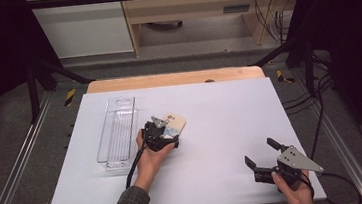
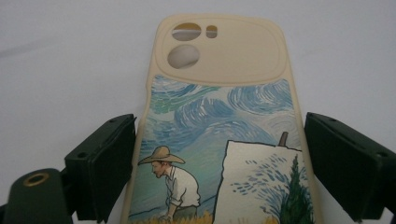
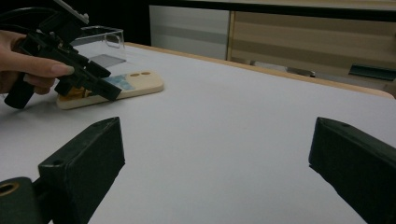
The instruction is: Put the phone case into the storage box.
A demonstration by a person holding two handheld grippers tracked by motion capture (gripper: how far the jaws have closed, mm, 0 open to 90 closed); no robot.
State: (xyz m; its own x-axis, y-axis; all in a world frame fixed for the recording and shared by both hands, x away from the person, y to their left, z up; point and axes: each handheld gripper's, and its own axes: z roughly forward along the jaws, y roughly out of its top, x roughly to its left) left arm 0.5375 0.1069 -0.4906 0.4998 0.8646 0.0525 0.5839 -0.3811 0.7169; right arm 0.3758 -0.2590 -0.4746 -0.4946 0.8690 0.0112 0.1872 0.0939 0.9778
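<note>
From the high view, your left gripper (image 1: 168,133) sits over the phone case (image 1: 175,123), which lies flat on the white table (image 1: 221,128) just right of the clear tray (image 1: 117,133), while your right gripper (image 1: 264,154) hovers well apart near the table's front right, jaws spread. In the left gripper view, your jaws stand apart on either side of the phone case (image 2: 219,135), close to its edges but not clamped. In the right gripper view, your jaws gape over bare table, with the phone case (image 3: 119,88) and left gripper (image 3: 86,77) farther off.
</note>
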